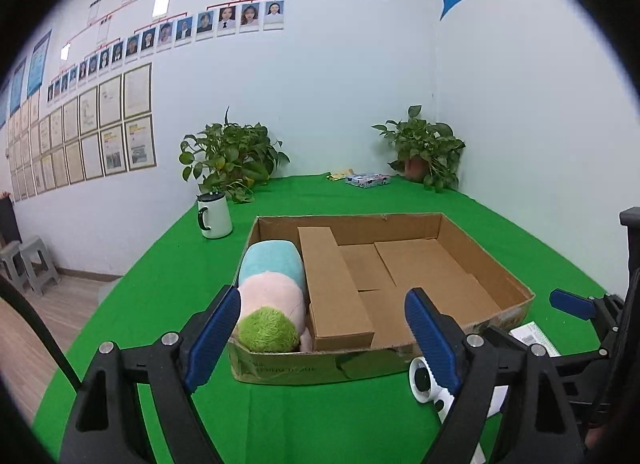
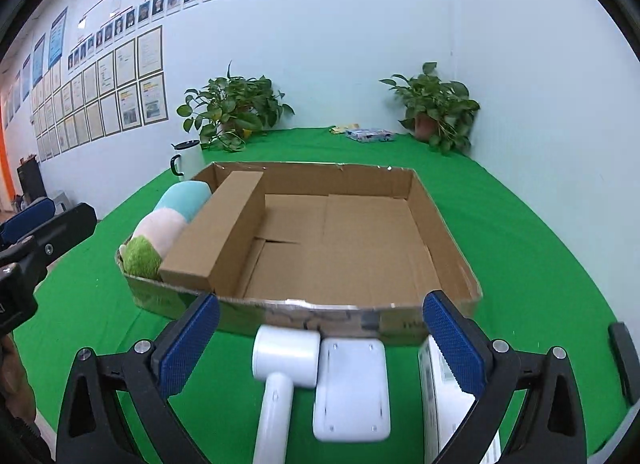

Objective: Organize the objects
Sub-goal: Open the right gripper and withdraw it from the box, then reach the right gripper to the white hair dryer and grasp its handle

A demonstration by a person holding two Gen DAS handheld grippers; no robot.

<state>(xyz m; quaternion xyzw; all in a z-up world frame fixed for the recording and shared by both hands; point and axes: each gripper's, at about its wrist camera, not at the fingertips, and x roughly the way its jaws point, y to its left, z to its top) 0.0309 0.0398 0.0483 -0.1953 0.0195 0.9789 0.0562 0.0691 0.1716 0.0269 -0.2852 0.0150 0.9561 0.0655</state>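
A shallow open cardboard tray (image 1: 486, 260) (image 2: 444, 232) sits on the green table. Inside, along its left side, lie a pastel plush toy (image 1: 270, 296) (image 2: 168, 227) and a long brown carton (image 1: 332, 288) (image 2: 218, 236). My left gripper (image 1: 322, 332) is open and empty, hovering at the tray's near edge by the plush. My right gripper (image 2: 320, 344) is open and empty, over a white hair dryer (image 2: 280, 376) (image 1: 424, 380), a flat white device (image 2: 352, 388) and a white box (image 2: 444, 396), all on the cloth in front of the tray.
A white mug (image 1: 214, 213) (image 2: 188, 157) stands left of the tray. Two potted plants (image 1: 232, 155) (image 1: 424, 147) and a small packet (image 1: 368, 179) sit at the table's back by the wall. Grey stools (image 1: 28, 264) stand on the floor at left.
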